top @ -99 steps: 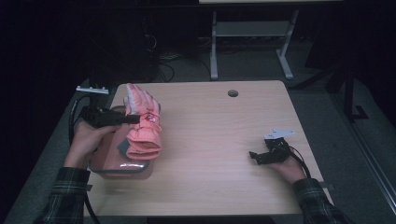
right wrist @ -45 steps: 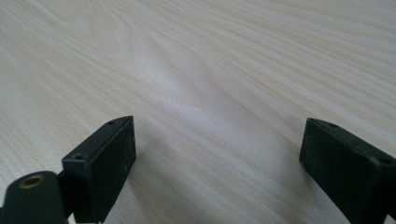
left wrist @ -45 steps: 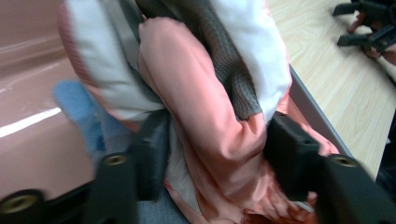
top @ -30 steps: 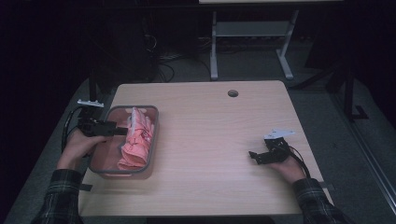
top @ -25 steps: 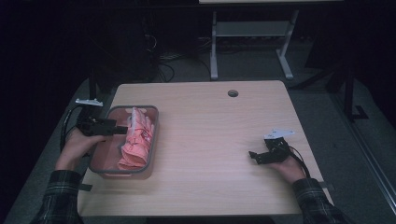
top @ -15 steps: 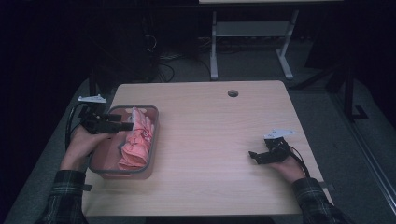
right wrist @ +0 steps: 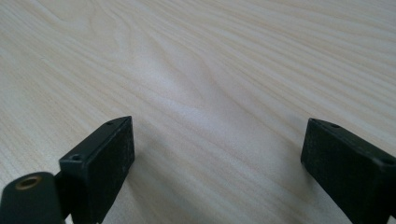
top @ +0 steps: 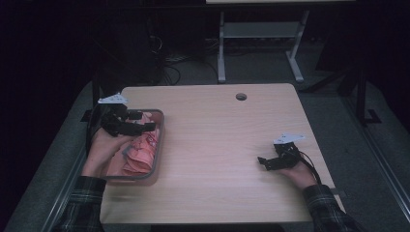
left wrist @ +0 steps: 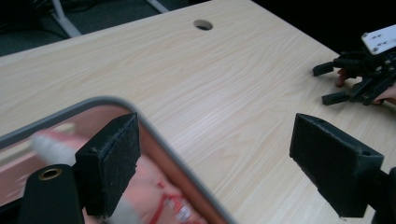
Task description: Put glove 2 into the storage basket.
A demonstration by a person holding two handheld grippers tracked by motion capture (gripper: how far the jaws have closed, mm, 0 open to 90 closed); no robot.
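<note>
My left gripper (top: 145, 126), jaws wide and empty, hangs over the tray's (top: 160, 145) far rim; the pink cloth (top: 142, 153) lies inside the tray. I should lower straight and pinch one fold. Right gripper (top: 267, 163), jaws wide, rests well right of the tray.

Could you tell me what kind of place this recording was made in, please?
Probably an office or lab workspace: a wooden desk with a cable hole, a second desk's metal frame behind, and loose cables on the grey floor.
</note>
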